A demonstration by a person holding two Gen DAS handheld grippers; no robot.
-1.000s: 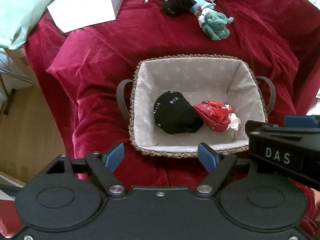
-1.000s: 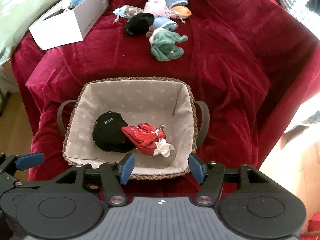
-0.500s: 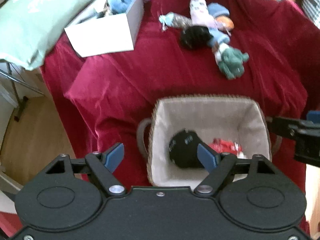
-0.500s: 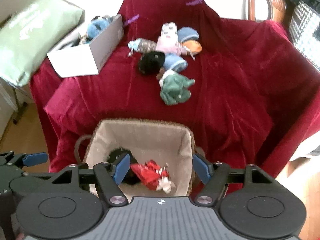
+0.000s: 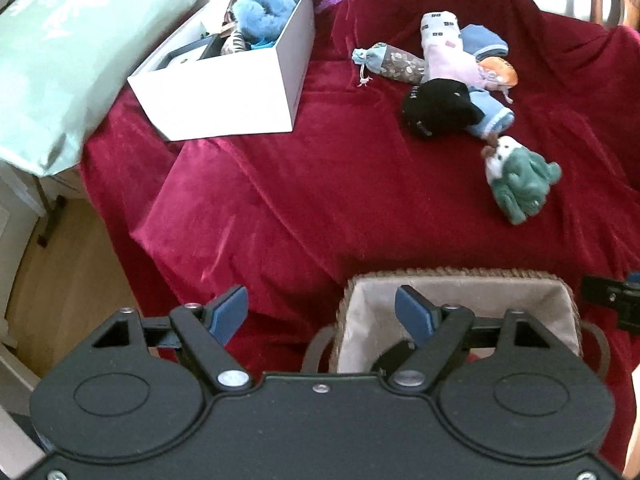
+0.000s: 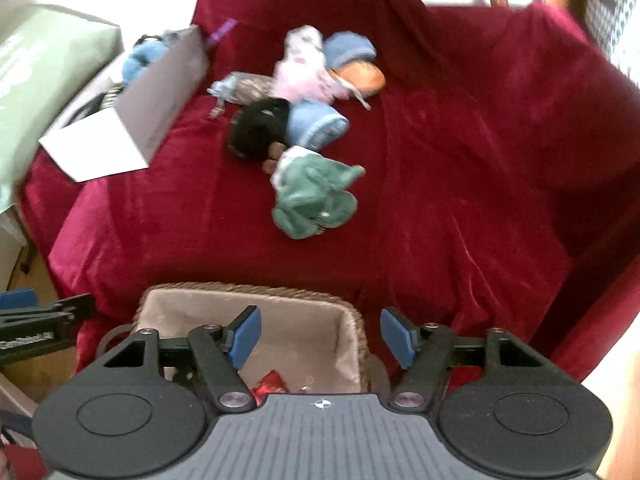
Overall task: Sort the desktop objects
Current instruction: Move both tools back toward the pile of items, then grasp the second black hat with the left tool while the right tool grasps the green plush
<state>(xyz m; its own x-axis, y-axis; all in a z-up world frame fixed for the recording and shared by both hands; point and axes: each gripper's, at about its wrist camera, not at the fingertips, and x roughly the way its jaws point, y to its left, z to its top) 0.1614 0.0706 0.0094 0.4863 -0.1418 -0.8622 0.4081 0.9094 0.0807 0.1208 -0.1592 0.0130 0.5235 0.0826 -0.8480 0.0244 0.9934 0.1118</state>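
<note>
Two grippers hang above the near edge of the red cloth (image 5: 320, 184), both empty. The left gripper (image 5: 322, 314) has its blue pads spread wide, one over bare cloth, the other over the wicker basket (image 5: 460, 274). The right gripper (image 6: 320, 336) is likewise spread wide, its pads straddling the basket's right rim. The basket has a pale lining; a black item (image 5: 390, 358) and a red item (image 6: 272, 384) lie in it, mostly hidden behind the gripper bodies.

Unsorted items sit in a cluster at the far side of the cloth, well apart from the basket: a green plush toy (image 5: 520, 180) nearest, then a black cap (image 5: 436, 108) touching a light blue sock (image 5: 490, 116), a pink piece (image 5: 448, 58), an orange piece (image 5: 498, 72) and a patterned drawstring pouch (image 5: 390, 60). A white box (image 5: 228, 96) stands at the far left, holding a fluffy blue item (image 5: 266, 14). A pale green bag (image 5: 56, 60) rests beside it.
</note>
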